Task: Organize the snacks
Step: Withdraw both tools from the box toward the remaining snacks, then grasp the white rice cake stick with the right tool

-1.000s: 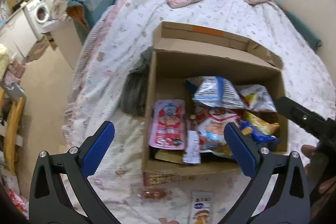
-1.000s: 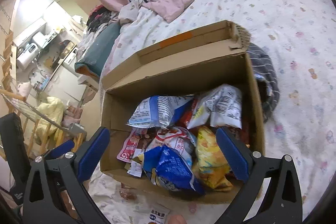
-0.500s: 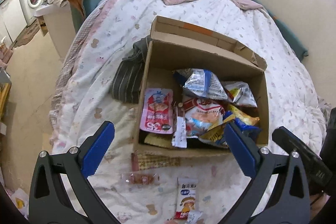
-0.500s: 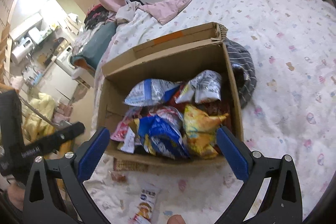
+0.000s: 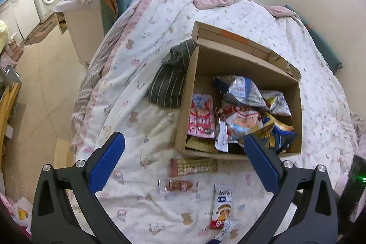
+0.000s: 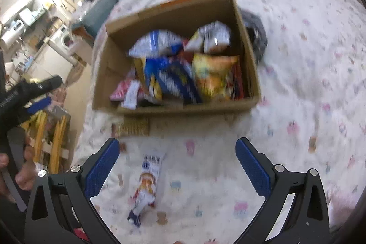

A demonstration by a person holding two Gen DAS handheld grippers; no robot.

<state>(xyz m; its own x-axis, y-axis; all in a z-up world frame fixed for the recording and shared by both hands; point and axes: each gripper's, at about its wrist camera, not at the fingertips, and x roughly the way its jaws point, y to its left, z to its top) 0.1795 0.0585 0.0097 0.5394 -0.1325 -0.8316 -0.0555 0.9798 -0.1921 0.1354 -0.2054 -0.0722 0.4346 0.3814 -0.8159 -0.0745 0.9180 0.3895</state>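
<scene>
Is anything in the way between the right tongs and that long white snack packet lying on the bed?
No. The right tongs are open above the white snack packet, with only bare bed cover between them.

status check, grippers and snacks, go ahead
Left gripper open, empty; right gripper open, empty. Cardboard box holds most packets; white snack packet, clear-wrapped snack and wafer bar lie loose on the bedspread. Nothing blocking them.

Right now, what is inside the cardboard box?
The cardboard box holds heaped snack packets: a pink pouch, a blue bag and a silver bag. Whatever lies beneath them is covered.
</scene>
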